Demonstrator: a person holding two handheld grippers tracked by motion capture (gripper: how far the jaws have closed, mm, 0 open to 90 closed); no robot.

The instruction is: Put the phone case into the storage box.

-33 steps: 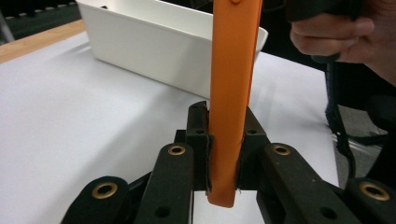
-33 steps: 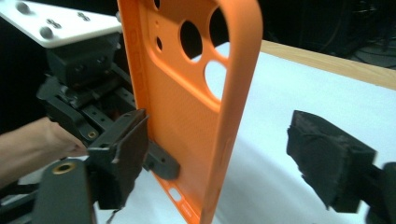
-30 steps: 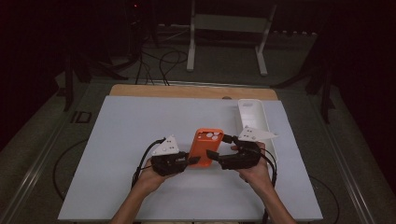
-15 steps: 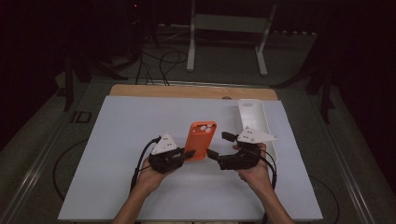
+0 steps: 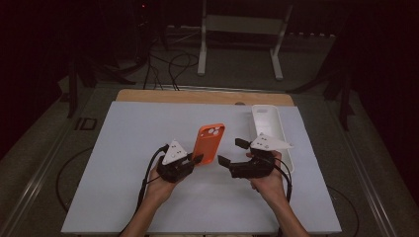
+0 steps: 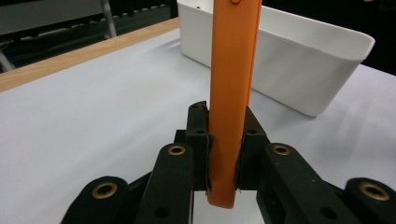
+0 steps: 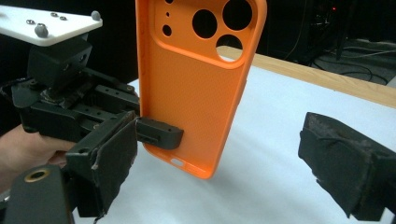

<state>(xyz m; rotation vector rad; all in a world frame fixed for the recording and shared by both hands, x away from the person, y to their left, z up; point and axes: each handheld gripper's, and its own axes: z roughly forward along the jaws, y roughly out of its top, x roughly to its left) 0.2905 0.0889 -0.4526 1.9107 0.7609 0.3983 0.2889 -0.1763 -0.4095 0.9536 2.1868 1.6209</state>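
The left gripper [image 5: 193, 160] is clamped on the lower end of the orange rubbery phone case [image 5: 209, 142] and holds it upright above the white table mat [image 5: 123, 148]. The right gripper [image 5: 232, 152] has just been opening; its jaws stand apart, nothing between them. The handover seems done; placing it, perhaps into the long white plastic tray [image 5: 269, 123], remains. The right gripper view shows the camera holes [image 7: 224, 21]; the left gripper view shows the thin edge.
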